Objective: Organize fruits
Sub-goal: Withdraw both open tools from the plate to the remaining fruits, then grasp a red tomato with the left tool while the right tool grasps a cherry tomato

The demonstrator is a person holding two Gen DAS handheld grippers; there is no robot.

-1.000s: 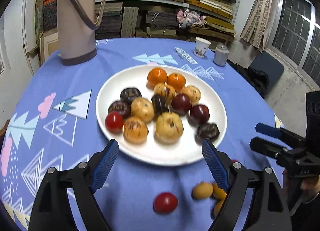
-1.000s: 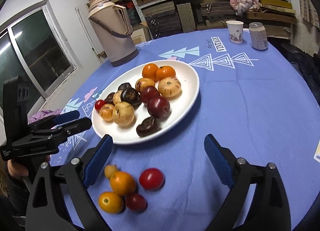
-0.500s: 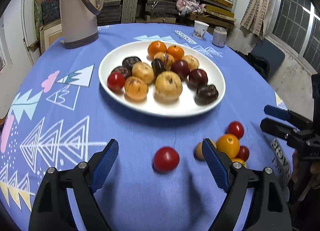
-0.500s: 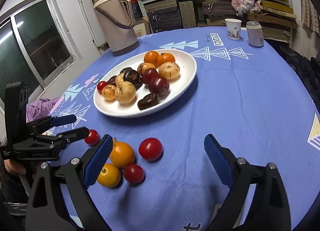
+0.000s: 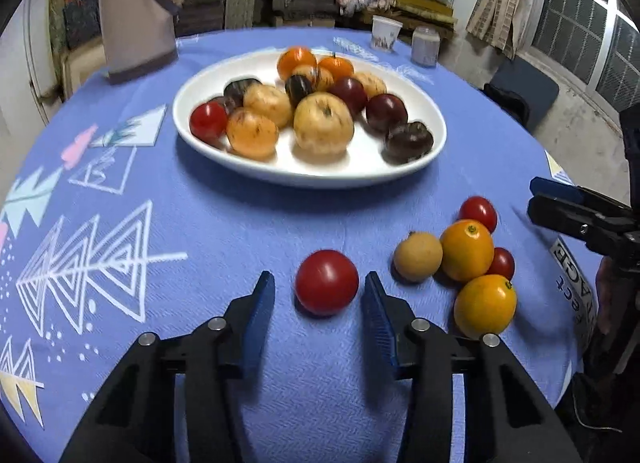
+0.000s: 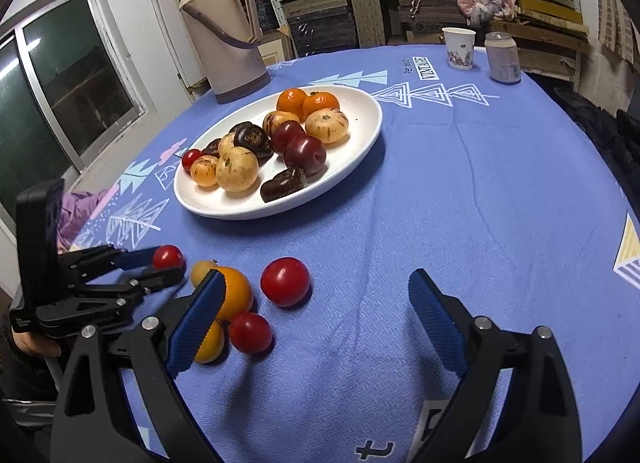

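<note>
left gripper (image 5: 320,295): jaws closing around the tomato (image 5: 327,282), pads not yet touching it.
tomato: on the cloth (image 5: 224,223) between the jaws, just short of the tips.
pile (image 5: 466,251): right of the jaws, near.
right gripper (image 6: 316,299): jaws spread, empty.
plate (image 5: 360,177): ahead of both, full.
risk: the round tomato could squirt forward or roll if the pads close off-centre.

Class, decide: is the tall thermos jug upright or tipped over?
Upright: the thermos jug stands on its base on the blue tablecloth, lid uppermost.
</note>
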